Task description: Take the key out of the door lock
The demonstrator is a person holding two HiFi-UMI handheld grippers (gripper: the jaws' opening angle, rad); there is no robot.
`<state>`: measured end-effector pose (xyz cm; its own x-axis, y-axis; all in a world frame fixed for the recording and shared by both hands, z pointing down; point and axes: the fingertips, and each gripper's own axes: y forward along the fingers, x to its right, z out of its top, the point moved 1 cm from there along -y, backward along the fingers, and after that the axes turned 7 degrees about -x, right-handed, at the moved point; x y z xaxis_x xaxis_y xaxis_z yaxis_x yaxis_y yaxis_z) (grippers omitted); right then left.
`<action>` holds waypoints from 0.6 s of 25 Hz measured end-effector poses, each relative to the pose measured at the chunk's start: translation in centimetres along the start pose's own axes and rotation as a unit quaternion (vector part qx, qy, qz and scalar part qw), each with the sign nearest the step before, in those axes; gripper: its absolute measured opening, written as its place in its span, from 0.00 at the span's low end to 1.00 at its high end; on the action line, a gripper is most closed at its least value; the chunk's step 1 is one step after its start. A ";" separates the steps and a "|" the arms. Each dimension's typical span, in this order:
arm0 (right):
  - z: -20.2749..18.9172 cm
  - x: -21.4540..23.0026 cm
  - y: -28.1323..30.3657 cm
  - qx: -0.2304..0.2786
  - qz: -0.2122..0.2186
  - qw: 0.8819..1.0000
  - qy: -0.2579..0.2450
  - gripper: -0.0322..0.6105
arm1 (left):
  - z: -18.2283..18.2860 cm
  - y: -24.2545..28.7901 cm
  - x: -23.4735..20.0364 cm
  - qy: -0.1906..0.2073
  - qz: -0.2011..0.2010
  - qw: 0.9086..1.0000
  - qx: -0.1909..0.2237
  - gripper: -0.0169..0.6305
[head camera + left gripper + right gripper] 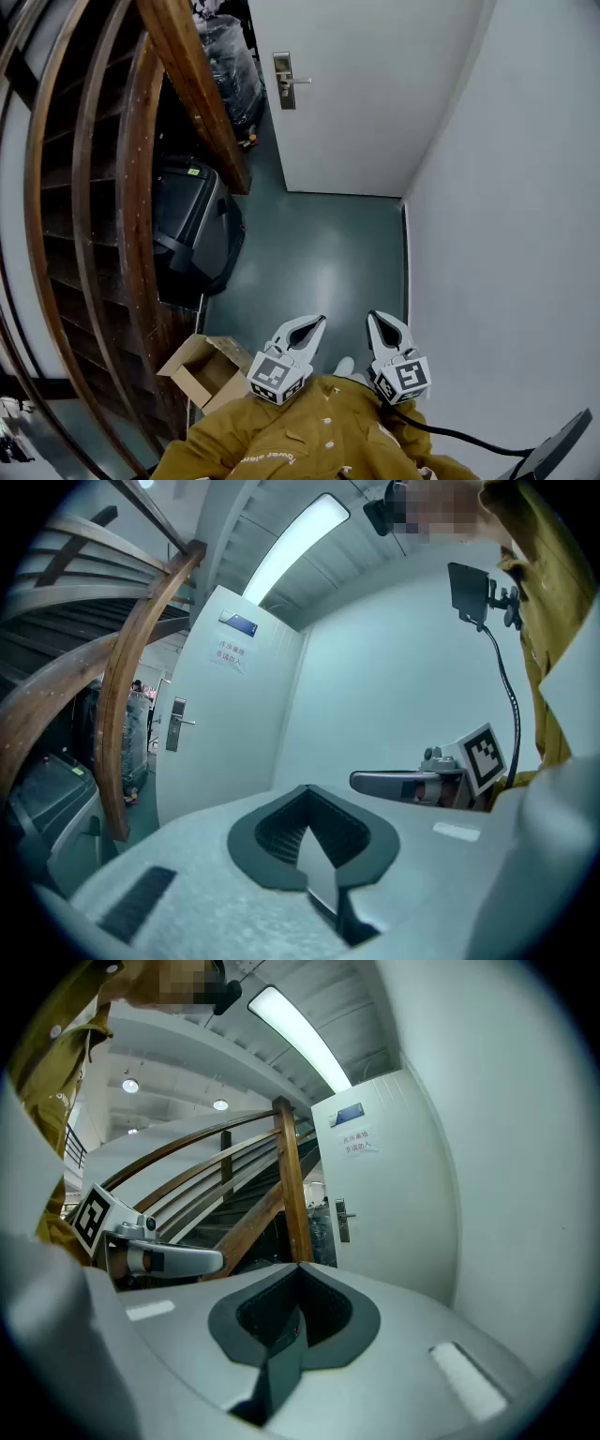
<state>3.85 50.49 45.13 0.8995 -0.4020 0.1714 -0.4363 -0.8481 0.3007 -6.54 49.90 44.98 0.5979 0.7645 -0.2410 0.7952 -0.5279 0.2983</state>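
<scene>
Left gripper [317, 322] and right gripper [376, 318], held side by side close against the person's mustard jacket [309, 436], both directed towards the door [375, 94]. Each gripper's own view shows its jaws fully together with nothing between them: left gripper [305, 803], right gripper [298, 1279]. Each of these views also takes in the other gripper from the side, with its marker cube [483, 755] [91, 1218]. The head view alone shows the grey-green floor [319, 262] that separates the grippers from the door. It also shows an open cardboard box [202, 370] at the foot of the wooden staircase [112, 187] and a black bin [187, 225] under the stairs. The gripper views alone show the door's upper part, with a paper notice in red print [230, 655] [356, 1141] below a small blue plate [239, 623] [347, 1115], and a strip light [295, 541] [300, 1035] on the ceiling. The lock plate [283, 81] [175, 725] [343, 1221] is a narrow upright metal strip near the door's left edge in the head view, bearing a lever handle [298, 82] that points across the door face. The key would sit in this plate, well apart from both grippers, but it is too small to make out in any view.
</scene>
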 end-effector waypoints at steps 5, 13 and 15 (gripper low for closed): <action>0.4 -0.2 0.9 -0.003 0.006 1.000 -0.016 0.06 | 0.8 1.6 -0.6 0.020 0.009 1.000 0.004 0.02; 3.4 -0.8 2.4 0.033 0.028 0.999 -0.005 0.16 | 4.5 2.6 -1.4 0.067 0.068 0.994 0.047 0.02; 3.8 -1.1 2.4 0.041 0.022 0.999 -0.016 0.10 | 4.8 2.7 -1.0 0.069 0.065 0.994 0.055 0.02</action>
<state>1.87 47.60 42.12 0.8806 -0.4486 0.1529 -0.4727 -0.8543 0.2163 -4.49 45.97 41.57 0.6830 0.7265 -0.0753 0.7226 -0.6572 0.2141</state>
